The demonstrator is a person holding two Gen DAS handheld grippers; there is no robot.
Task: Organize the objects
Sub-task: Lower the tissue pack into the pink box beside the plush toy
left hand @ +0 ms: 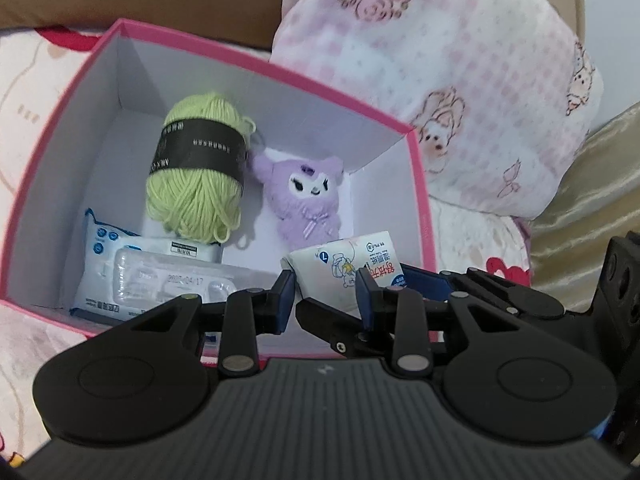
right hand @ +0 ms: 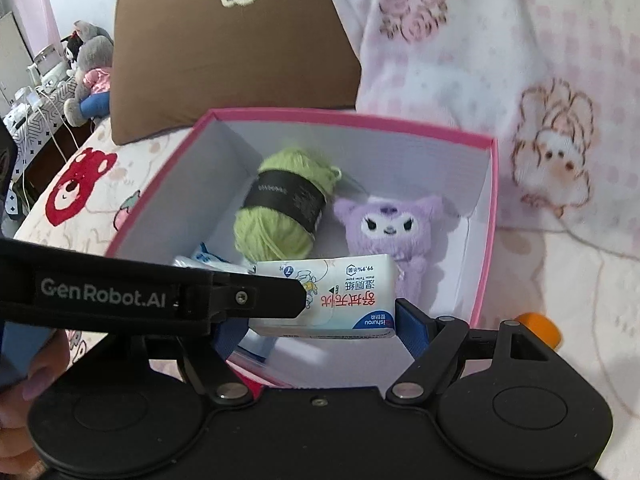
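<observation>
while the right gripper pinches a small wipes pack over the pink box at lower centre, left gripper sits partly spread just beside it; yarn ball, purple plush, larger wipes pack lie inside

yarn left of plush, both in box

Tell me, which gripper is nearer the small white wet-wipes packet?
Right: the right gripper clamps the small white wet-wipes packet; the left gripper only meets one end.
</observation>
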